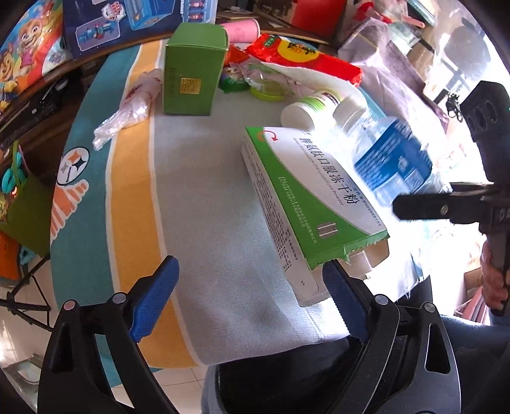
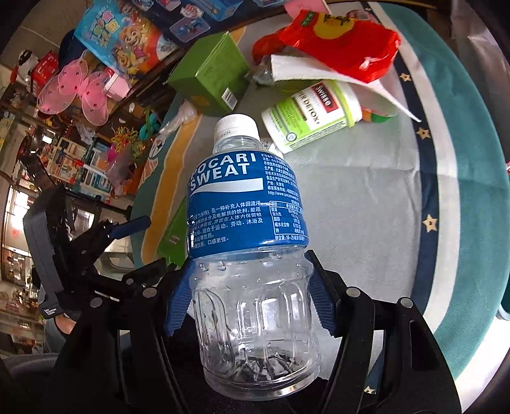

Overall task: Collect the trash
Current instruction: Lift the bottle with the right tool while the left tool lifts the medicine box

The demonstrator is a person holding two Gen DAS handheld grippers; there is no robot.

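Note:
My right gripper (image 2: pixel 251 305) is shut on an empty clear Pocari Sweat bottle (image 2: pixel 247 229) with a blue label and white cap, held above the table; the bottle also shows in the left wrist view (image 1: pixel 392 159). My left gripper (image 1: pixel 251 286) is open, and its right finger touches the torn end of a green-and-white medicine box (image 1: pixel 306 203) lying on the cloth. A white supplement jar (image 2: pixel 312 117) lies on its side behind the bottle. A green carton (image 1: pixel 191 70), a red snack bag (image 1: pixel 306 60), a white paper sheet (image 2: pixel 322 74) and a crumpled clear plastic bag (image 1: pixel 127 105) lie further back.
The table (image 1: pixel 204 203) has a striped grey, yellow and teal cloth, with its front edge near me. Toy boxes (image 1: pixel 134 22) and shelves of toys (image 2: pixel 79 105) stand behind and left. A green bag (image 1: pixel 25 216) hangs at the left.

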